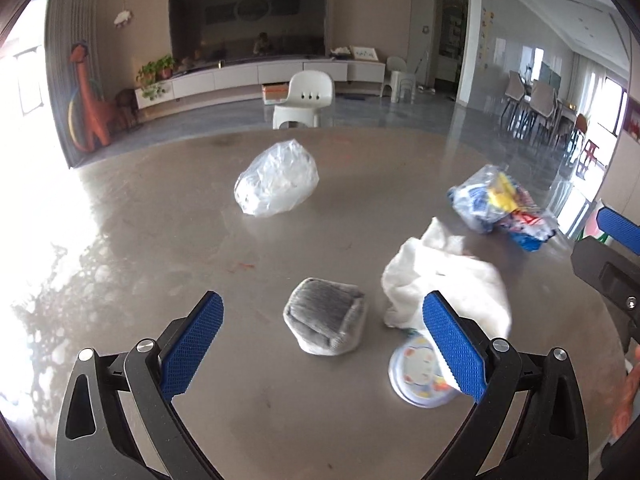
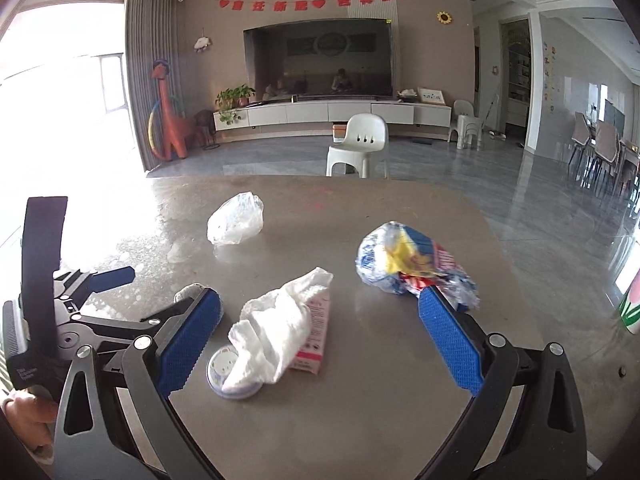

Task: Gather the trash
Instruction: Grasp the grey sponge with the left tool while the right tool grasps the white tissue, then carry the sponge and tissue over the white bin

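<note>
Trash lies on a grey table (image 1: pixel 280 420) (image 2: pixel 380 400). A clear crumpled plastic bag (image 1: pixel 276 178) (image 2: pixel 236 220) sits far. A colourful wrapper bundle (image 1: pixel 504 208) (image 2: pixel 412 264) lies right. A white crumpled tissue (image 1: pixel 444 280) (image 2: pixel 276 328) covers a round lid (image 1: pixel 416 376) (image 2: pixel 224 368) and a pink carton (image 2: pixel 316 332). A grey sponge-like pad (image 1: pixel 326 322) lies near. My left gripper (image 1: pixel 324 344) is open and empty, just short of the pad. My right gripper (image 2: pixel 320 340) is open and empty around the tissue; it also shows in the left wrist view (image 1: pixel 616 232).
A white plastic chair (image 1: pixel 304 98) (image 2: pixel 360 144) stands beyond the table's far edge. A TV cabinet (image 2: pixel 332 114) lines the back wall. Dining chairs (image 2: pixel 600 148) stand far right. A white cup with pink print (image 2: pixel 630 312) is at the right edge.
</note>
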Demonstrator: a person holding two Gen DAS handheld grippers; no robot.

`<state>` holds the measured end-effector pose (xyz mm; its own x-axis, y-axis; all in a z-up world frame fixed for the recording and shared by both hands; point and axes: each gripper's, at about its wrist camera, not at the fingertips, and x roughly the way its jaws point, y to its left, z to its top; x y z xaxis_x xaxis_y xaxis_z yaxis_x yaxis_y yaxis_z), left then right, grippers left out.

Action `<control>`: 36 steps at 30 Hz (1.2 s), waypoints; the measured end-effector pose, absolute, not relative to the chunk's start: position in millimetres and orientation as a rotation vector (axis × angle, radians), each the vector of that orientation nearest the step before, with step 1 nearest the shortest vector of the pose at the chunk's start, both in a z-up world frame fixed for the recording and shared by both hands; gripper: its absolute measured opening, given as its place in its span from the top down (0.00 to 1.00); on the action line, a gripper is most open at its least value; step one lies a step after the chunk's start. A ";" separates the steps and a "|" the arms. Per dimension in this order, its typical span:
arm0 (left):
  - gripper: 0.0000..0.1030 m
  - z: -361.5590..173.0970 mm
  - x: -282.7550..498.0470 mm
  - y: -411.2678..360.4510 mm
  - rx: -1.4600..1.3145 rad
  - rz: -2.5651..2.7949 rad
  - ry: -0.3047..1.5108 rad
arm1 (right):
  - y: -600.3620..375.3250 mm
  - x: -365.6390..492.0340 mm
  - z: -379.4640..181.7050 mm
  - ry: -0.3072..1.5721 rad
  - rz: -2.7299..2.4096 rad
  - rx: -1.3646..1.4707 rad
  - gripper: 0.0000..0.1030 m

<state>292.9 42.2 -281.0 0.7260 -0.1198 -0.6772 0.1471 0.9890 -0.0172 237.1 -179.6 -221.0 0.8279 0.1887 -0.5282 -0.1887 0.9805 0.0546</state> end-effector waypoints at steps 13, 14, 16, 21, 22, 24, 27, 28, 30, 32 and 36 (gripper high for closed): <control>0.70 -316.7 325.2 37.7 0.038 -0.210 0.896 | -152.5 256.2 -242.7 0.593 0.217 -0.027 0.04; 0.70 -312.9 321.6 39.0 0.024 -0.206 0.885 | -151.5 256.5 -243.6 0.597 0.218 -0.029 0.04; 0.70 -304.2 316.0 42.8 0.010 -0.194 0.855 | -149.4 257.7 -245.7 0.604 0.220 -0.033 0.04; 0.70 -288.9 308.1 53.1 0.001 -0.167 0.799 | -142.6 261.7 -255.6 0.632 0.210 -0.040 0.04; 0.70 -287.0 305.9 54.4 -0.001 -0.158 0.794 | -139.6 263.5 -259.0 0.646 0.207 -0.050 0.04; 0.70 -286.6 306.7 54.6 -0.003 -0.154 0.795 | -133.5 268.1 -266.4 0.675 0.204 -0.070 0.12; 0.70 -286.3 306.7 58.3 -0.011 -0.156 0.795 | -127.0 273.3 -277.7 0.742 0.218 -0.100 0.44; 0.70 -285.1 306.5 58.7 -0.013 -0.159 0.794 | -124.8 274.2 -281.1 0.758 0.207 -0.120 0.47; 0.70 -283.8 305.7 59.1 -0.015 -0.158 0.789 | -123.7 273.1 -280.1 0.752 0.183 -0.145 0.67; 0.70 -281.4 302.9 59.5 -0.019 -0.159 0.787 | -127.8 274.2 -277.2 0.766 0.203 -0.111 0.90; 0.70 -280.0 304.2 61.2 -0.028 -0.160 0.780 | -136.8 267.3 -266.4 0.754 0.206 -0.067 0.91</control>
<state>304.2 61.2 -280.0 0.6994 -0.1542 -0.6979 0.1338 0.9874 -0.0841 267.3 -136.8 -266.4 0.7100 0.1612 -0.6855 -0.2091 0.9778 0.0133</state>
